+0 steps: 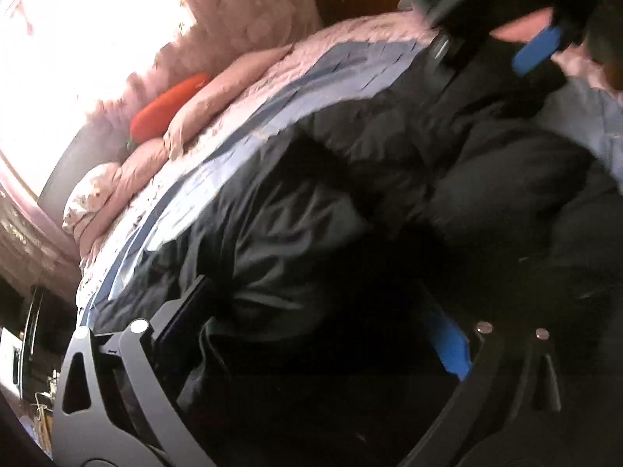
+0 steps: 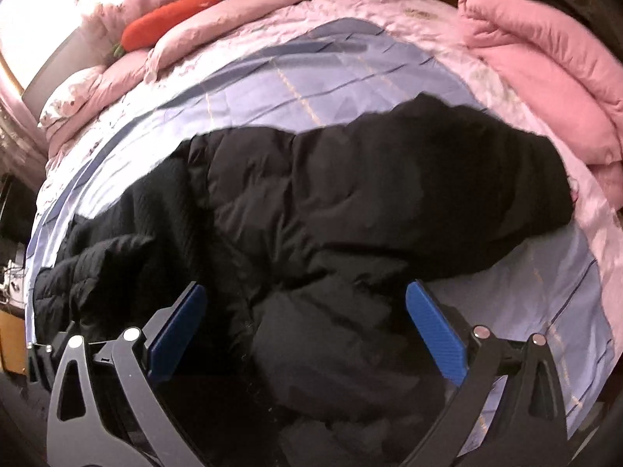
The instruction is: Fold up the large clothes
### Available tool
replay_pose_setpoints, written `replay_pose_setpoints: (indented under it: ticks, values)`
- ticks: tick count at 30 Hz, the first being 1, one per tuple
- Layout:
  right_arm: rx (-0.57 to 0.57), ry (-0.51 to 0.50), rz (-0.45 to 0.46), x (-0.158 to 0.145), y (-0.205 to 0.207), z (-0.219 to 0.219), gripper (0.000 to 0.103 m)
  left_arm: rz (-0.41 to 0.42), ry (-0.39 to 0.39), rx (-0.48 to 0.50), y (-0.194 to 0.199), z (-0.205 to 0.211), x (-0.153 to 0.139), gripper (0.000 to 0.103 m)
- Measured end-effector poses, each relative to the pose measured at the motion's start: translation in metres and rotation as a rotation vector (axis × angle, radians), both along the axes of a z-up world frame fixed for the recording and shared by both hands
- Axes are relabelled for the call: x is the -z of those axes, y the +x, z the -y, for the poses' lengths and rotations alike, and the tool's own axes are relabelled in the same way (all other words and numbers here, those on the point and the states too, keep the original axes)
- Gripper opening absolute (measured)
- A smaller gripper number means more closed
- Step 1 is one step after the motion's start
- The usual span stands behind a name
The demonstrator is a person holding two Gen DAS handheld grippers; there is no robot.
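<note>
A large black puffer jacket (image 2: 350, 194) lies bunched across a light blue sheet (image 2: 311, 74) on the bed. In the right wrist view my right gripper (image 2: 309, 327) hangs over the jacket's near part, its blue pads wide apart and gripping nothing. In the left wrist view my left gripper (image 1: 315, 330) is tilted and stands open close above the jacket (image 1: 311, 214), with dark fabric lying loose between its fingers. A blue pad (image 1: 535, 50) of my right gripper shows at the top right of that view, above the jacket's far end.
A pink quilt (image 2: 545, 78) is piled at the bed's right side. An orange carrot-shaped pillow (image 2: 167, 19) and pink pillows lie along the far edge under a bright window. Dark furniture stands off the bed's left edge.
</note>
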State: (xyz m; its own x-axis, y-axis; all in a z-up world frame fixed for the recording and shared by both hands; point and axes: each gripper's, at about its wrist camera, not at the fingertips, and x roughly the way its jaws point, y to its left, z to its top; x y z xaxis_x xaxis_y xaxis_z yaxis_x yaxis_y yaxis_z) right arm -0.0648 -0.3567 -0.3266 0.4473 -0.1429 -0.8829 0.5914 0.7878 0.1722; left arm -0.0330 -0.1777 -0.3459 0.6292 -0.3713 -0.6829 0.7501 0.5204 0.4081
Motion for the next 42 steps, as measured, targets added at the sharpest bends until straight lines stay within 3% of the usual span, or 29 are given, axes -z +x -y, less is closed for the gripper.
replay_pose_setpoints:
  ticks: [2, 4, 6, 8, 12, 15, 17, 19, 21, 24, 28, 33, 40, 42]
  values:
    - [-0.017, -0.015, 0.014, -0.007, 0.004, -0.007, 0.102, -0.034, -0.059, -0.006, -0.005, -0.013, -0.021, 0.101]
    - [-0.024, -0.031, 0.060, -0.024, 0.010, -0.015, 0.102, -0.096, -0.188, -0.037, -0.004, -0.038, -0.057, 0.101]
    - [-0.031, -0.024, 0.127, -0.041, 0.017, -0.026, 0.102, -0.158, -0.324, -0.136, 0.018, -0.077, -0.095, 0.101]
    - [-0.074, 0.010, 0.215, -0.059, 0.029, -0.045, 0.102, -0.203, -0.375, -0.256, 0.037, -0.110, -0.109, 0.101]
    - [-0.245, 0.067, 0.323, -0.072, 0.072, -0.109, 0.102, -0.297, -0.379, -0.611, 0.122, -0.203, -0.092, 0.101]
    - [-0.308, 0.035, 0.254, -0.057, 0.106, -0.160, 0.102, -0.293, -0.256, -0.853, 0.170, -0.245, -0.059, 0.096]
    - [-0.355, 0.042, 0.201, -0.042, 0.122, -0.186, 0.102, -0.344, -0.245, -0.944, 0.185, -0.268, -0.038, 0.096]
    - [-0.431, 0.081, 0.188, -0.027, 0.133, -0.211, 0.102, -0.452, -0.340, -0.944, 0.195, -0.276, -0.019, 0.096]
    - [-0.501, 0.063, 0.158, -0.015, 0.142, -0.229, 0.102, -0.469, -0.350, -0.914, 0.197, -0.268, -0.003, 0.096]
    - [-0.524, -0.039, 0.074, 0.013, 0.148, -0.238, 0.100, -0.447, -0.294, -0.880, 0.197, -0.248, 0.020, 0.100]
    - [-0.560, -0.225, 0.029, 0.041, 0.126, -0.225, 0.099, -0.537, -0.412, -0.903, 0.193, -0.252, 0.037, 0.101]
    - [-0.556, -0.248, 0.057, 0.049, 0.108, -0.210, 0.099, -0.428, -0.269, -0.859, 0.181, -0.217, 0.055, 0.101]
    - [-0.644, -0.225, 0.106, 0.051, 0.106, -0.183, 0.097, -0.476, -0.301, -0.855, 0.187, -0.217, 0.074, 0.101]
    - [-0.651, -0.270, 0.102, 0.046, 0.095, -0.173, 0.097, -0.465, -0.291, -0.848, 0.186, -0.215, 0.074, 0.101]
